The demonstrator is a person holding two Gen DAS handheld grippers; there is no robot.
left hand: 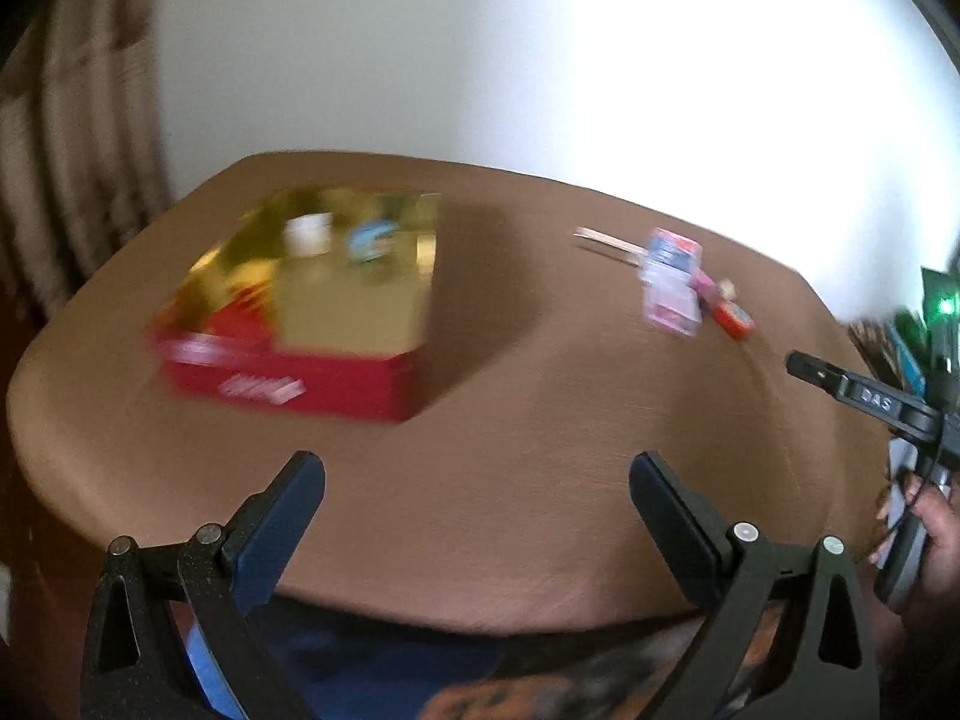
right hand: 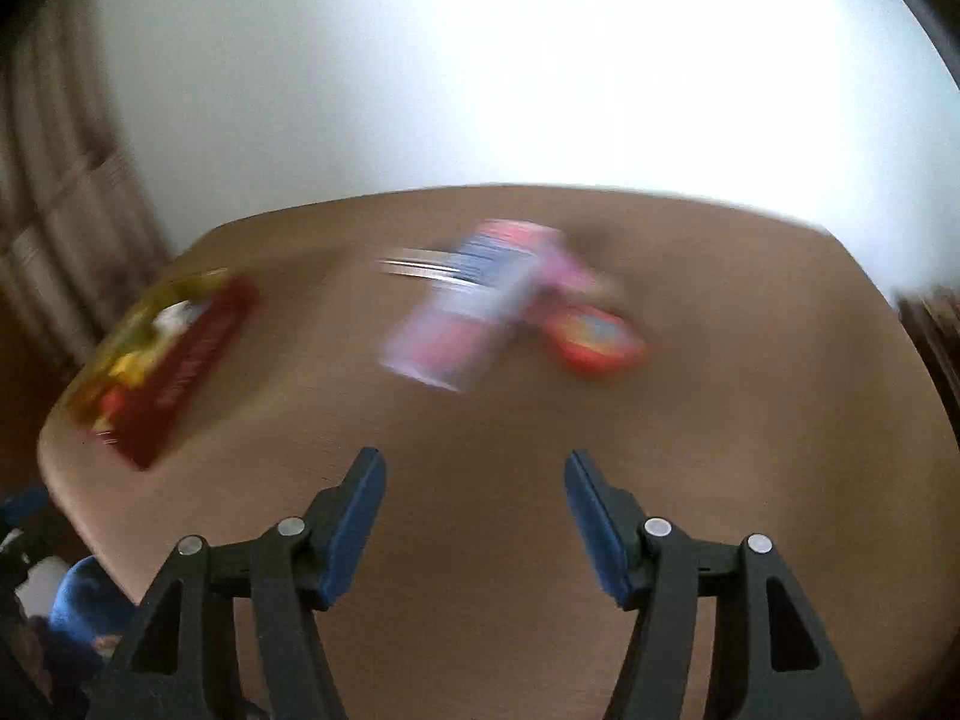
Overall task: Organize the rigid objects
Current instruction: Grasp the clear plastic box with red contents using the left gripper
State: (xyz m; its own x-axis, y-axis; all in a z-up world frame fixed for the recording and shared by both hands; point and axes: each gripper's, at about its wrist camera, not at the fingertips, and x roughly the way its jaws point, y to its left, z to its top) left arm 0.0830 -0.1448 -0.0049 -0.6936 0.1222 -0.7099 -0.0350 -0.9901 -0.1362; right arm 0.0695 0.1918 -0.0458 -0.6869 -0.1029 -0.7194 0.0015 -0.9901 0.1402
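Note:
A red tin box [left hand: 312, 312] with a gold inside stands open on the brown table [left hand: 510, 480], holding a white item [left hand: 309, 231] and a blue one [left hand: 372, 240]. To its right lie a pink and white packet [left hand: 672, 282], a thin stick [left hand: 606, 240] and an orange-red item [left hand: 735, 318]. My left gripper [left hand: 477, 474] is open over the table's near edge, nothing between its fingers. My right gripper [right hand: 474, 468] is also open and empty, short of the blurred packet [right hand: 462, 312] and orange-red item [right hand: 597, 336]; the tin [right hand: 162, 360] is at its left.
A pale wall rises behind the table and a curtain [left hand: 72, 168] hangs at the left. A person's hand [left hand: 936, 540] holds the other gripper's handle at the right edge of the left wrist view. Blue and patterned cloth [left hand: 390, 660] shows below the table's near edge.

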